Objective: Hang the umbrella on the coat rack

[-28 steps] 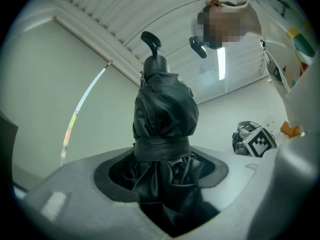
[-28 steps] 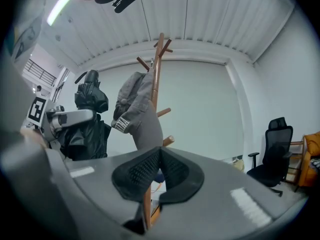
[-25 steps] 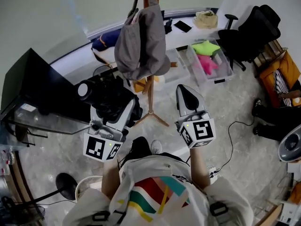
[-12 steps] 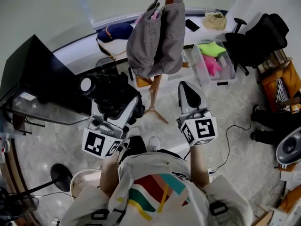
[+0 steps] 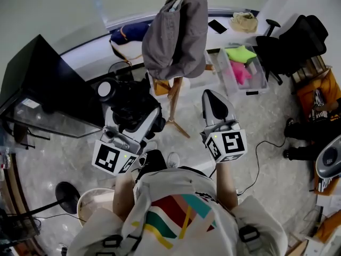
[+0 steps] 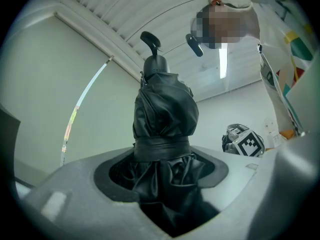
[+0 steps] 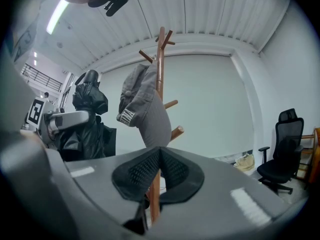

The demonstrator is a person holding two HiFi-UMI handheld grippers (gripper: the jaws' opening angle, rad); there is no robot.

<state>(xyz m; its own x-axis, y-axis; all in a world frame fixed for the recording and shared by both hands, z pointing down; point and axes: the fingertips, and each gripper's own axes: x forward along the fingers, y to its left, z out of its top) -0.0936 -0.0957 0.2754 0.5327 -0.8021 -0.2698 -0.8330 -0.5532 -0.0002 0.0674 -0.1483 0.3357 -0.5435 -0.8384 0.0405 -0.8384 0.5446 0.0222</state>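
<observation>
While clamped in the left gripper, the folded umbrella is off the coat rack

A clear bin beside the rack holds a green thing and a pink thing. The right gripper has its jaws together, empty. Bare floor lies between the person and the rack's base. A grey cap hides upper pegs; the head view cuts off the rack's top

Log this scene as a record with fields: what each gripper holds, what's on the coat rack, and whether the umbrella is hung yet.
left gripper: shut on the black folded umbrella, handle end up
right gripper: shut, holding nothing
coat rack: wooden, with a grey cap hanging on it
umbrella status: not yet on the rack, apart from it
</observation>
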